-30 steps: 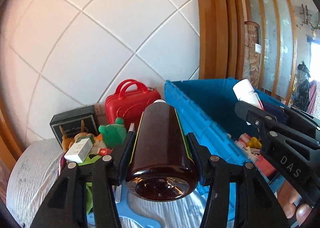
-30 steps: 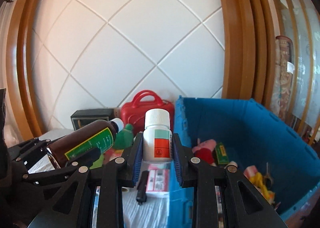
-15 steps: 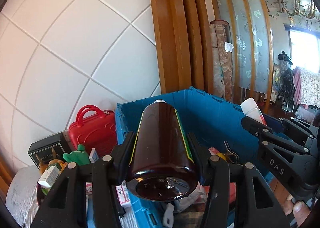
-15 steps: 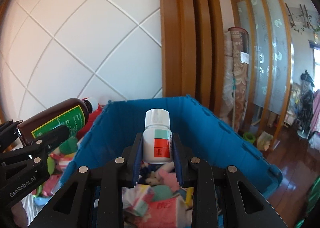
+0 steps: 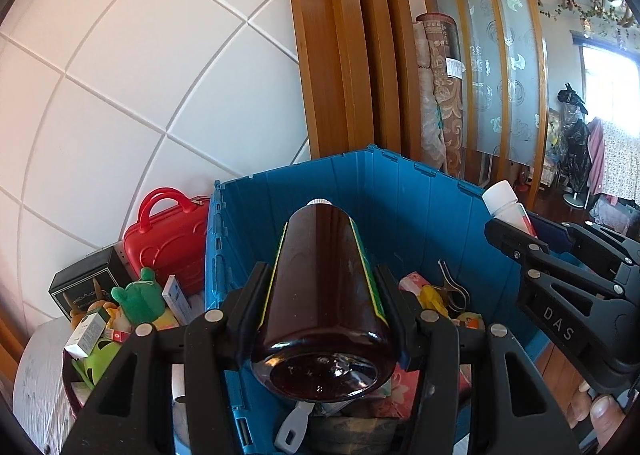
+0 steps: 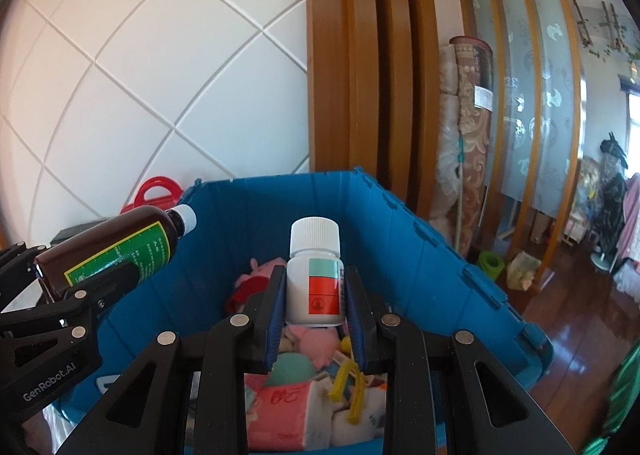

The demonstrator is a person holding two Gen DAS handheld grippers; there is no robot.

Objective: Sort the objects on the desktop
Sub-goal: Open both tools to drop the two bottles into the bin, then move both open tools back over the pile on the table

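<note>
Left wrist view: the left tongs (image 5: 320,291) clench a brown bottle (image 5: 324,295) above the blue crate (image 5: 400,191), while the right tongs (image 6: 314,291) grip a white pill bottle (image 6: 316,275) over it.

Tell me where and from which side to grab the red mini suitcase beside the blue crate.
Grip the red mini suitcase by its arched handle, coming from above. It stands upright with the handle on top and clear; the blue crate and the clutter in front crowd its sides. Both grippers are full now.
</note>
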